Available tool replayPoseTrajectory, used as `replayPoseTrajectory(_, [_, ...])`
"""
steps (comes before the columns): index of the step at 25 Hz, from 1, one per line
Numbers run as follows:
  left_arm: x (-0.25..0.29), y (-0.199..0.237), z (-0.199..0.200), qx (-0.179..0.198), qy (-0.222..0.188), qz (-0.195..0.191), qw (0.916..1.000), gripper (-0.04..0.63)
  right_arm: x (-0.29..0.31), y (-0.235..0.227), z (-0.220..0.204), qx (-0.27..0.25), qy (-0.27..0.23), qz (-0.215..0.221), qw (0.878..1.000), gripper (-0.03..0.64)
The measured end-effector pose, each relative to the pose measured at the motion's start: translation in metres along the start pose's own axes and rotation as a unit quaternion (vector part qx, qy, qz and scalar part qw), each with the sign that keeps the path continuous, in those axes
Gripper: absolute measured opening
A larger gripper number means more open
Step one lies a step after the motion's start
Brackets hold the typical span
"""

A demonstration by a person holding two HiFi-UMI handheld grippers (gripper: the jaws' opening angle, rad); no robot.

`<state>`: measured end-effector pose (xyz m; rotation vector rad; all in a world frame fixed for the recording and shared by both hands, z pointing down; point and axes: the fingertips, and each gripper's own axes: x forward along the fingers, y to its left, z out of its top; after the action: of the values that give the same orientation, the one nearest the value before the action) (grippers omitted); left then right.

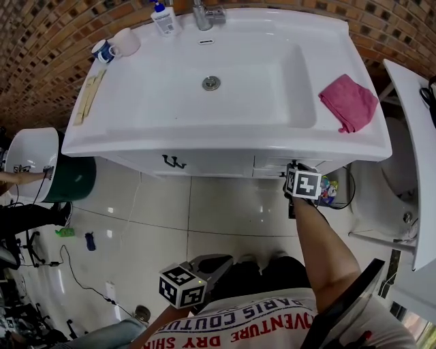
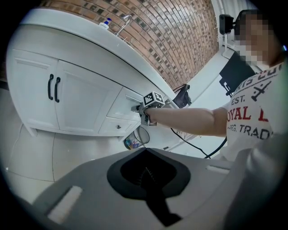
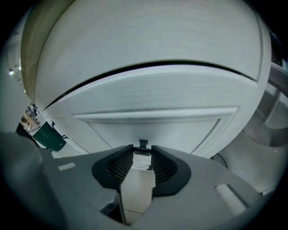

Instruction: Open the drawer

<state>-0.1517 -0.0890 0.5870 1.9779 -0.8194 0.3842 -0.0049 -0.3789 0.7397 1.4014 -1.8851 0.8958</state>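
Observation:
The white vanity (image 1: 225, 146) has a small upper drawer (image 1: 272, 163) at its right, under the counter. In the right gripper view this drawer front (image 3: 148, 121) fills the picture, and its small dark handle (image 3: 143, 143) sits between my jaws. My right gripper (image 3: 142, 155) is shut on that handle, a pad on each side. The left gripper view also shows the right gripper (image 2: 137, 108) at the drawer (image 2: 128, 101). My left gripper (image 1: 216, 262) hangs low near my body, away from the vanity, shut and empty.
A pink cloth (image 1: 349, 102), a soap bottle (image 1: 163, 17) and mugs (image 1: 119, 44) lie on the counter. Two cabinet doors with black handles (image 1: 174, 162) stand left of the drawer. A green bin (image 1: 75, 178) is at the left, a toilet (image 1: 398, 204) at the right.

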Motion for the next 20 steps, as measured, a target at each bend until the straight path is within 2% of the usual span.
replayPoseTrajectory(9, [-0.005, -0.013, 0.002, -0.013, 0.005, 0.004, 0.9999, -0.018, -0.006, 0.003, -0.008, -0.013, -0.005, 0.004, 1.0, 0.127])
replayPoseTrajectory(20, [-0.016, -0.048, 0.012, -0.004, 0.005, -0.002, 1.0, -0.018, -0.03, 0.01, -0.051, -0.018, 0.013, 0.018, 1.0, 0.127])
